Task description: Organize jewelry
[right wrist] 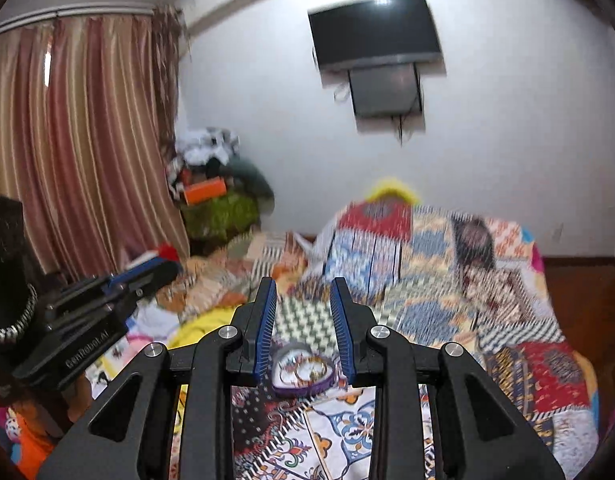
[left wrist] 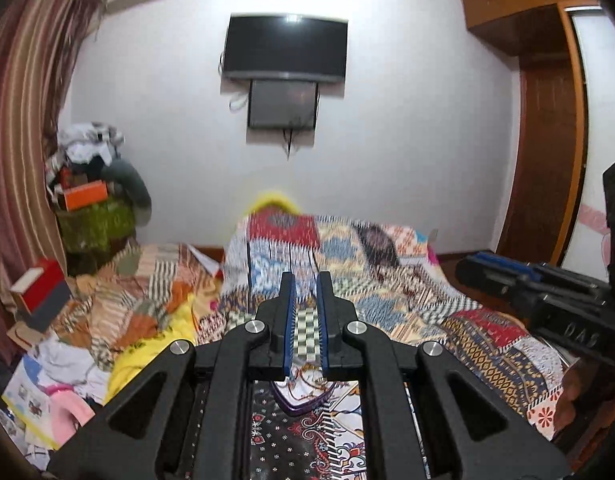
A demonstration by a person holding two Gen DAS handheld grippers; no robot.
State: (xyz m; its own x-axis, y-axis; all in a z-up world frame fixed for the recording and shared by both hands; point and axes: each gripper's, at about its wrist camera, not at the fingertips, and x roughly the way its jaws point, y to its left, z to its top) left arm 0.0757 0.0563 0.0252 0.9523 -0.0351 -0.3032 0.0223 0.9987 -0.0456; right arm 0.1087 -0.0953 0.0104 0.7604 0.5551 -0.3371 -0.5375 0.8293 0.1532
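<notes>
A purple heart-shaped jewelry box [right wrist: 303,372] lies open on the patterned bedspread [right wrist: 447,300], with gold and coloured jewelry inside. My right gripper [right wrist: 303,292] is open and empty, held above and just behind the box. In the left wrist view the same box [left wrist: 303,398] shows partly hidden below the fingers. My left gripper [left wrist: 306,280] is open with a narrow gap, empty, held above the bed. Each gripper shows in the other's view, the right one [left wrist: 519,288] and the left one [right wrist: 119,292].
Patchwork quilt [left wrist: 387,264] piled over pillows at the bed's far end. Clutter of clothes and boxes [left wrist: 91,192] at the left by the striped curtain [right wrist: 75,140]. A TV [left wrist: 285,48] hangs on the white wall. A wooden wardrobe [left wrist: 547,120] stands at the right.
</notes>
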